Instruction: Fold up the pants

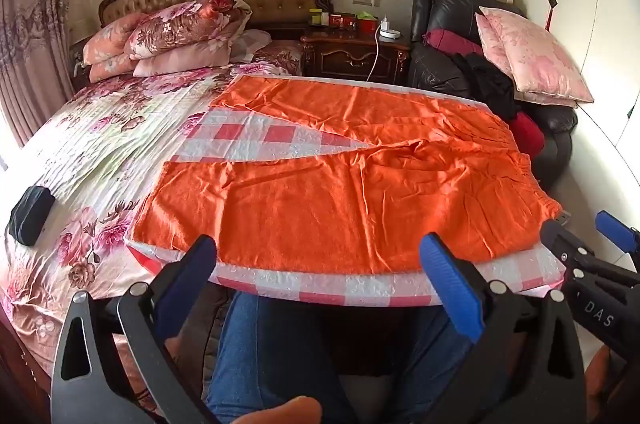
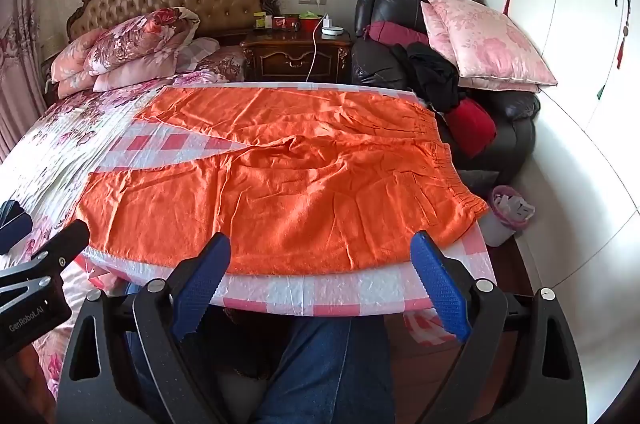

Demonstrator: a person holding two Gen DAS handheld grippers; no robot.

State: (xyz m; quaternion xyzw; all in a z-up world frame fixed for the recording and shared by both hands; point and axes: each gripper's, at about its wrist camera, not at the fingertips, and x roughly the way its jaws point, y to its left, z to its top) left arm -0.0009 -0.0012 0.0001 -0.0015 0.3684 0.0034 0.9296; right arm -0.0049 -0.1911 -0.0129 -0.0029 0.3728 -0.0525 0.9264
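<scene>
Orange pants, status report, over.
Left hand-held gripper open, empty. Right hand-held gripper open, empty. Orange pants spread flat, unfolded, on checked board. Nothing in the way.

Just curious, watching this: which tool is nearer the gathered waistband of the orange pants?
Right. The right tool hovers open at the board's near edge, just short of the waistband corner on its right. The left tool hovers open further along the near pant leg, toward the cuffs.
</scene>
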